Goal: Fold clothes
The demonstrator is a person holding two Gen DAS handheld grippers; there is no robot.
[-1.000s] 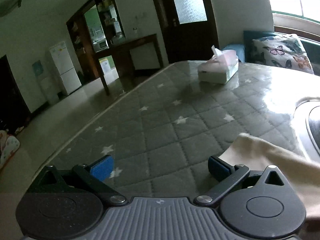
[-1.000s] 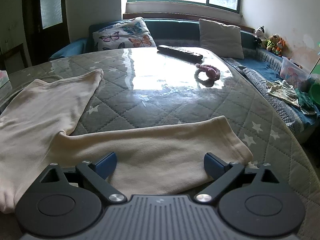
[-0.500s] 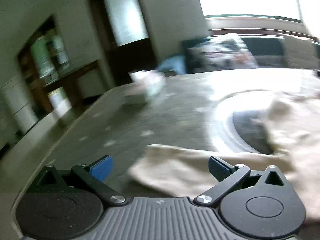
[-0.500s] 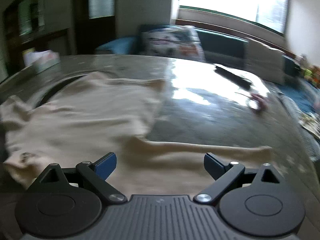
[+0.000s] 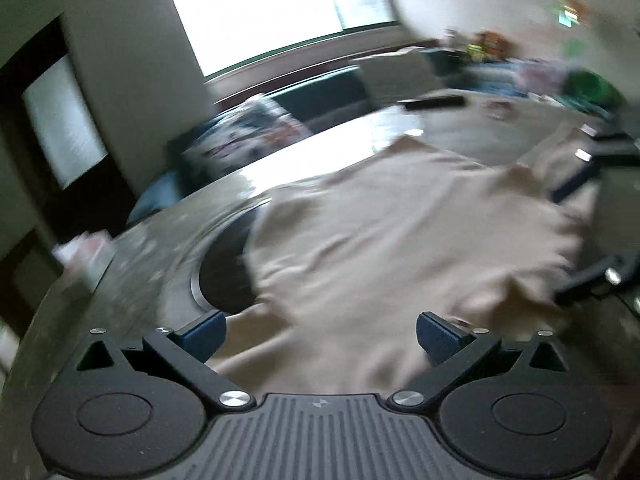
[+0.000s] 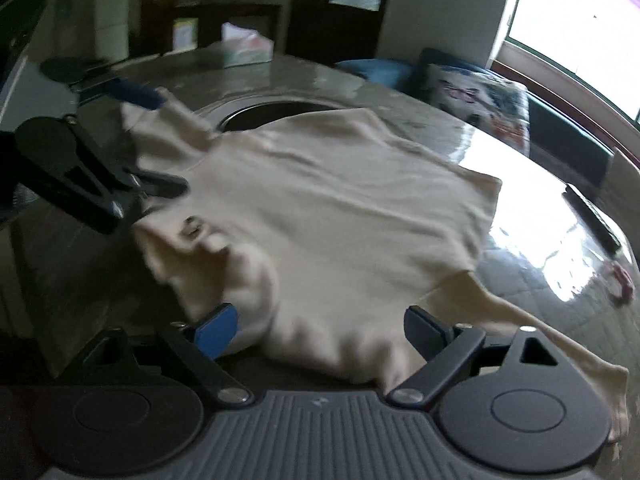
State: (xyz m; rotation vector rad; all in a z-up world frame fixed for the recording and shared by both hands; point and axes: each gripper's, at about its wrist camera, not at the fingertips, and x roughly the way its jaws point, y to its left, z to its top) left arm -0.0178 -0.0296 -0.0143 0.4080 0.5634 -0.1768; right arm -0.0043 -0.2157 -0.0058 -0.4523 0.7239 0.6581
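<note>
Cream knit long-sleeved garment [image 6: 320, 208] lies spread, rumpled and unfolded, on the grey quilted star-patterned table [image 6: 532, 280], directly ahead of both grippers, left gripper [image 5: 318, 334] and right gripper [image 6: 320, 330] facing each other across it, fingers apart, gripping nothing.

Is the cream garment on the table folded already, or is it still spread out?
Spread out, not folded. The cream garment lies mostly in one wrinkled layer across the table, with one sleeve trailing toward the right hand-held gripper.
</note>
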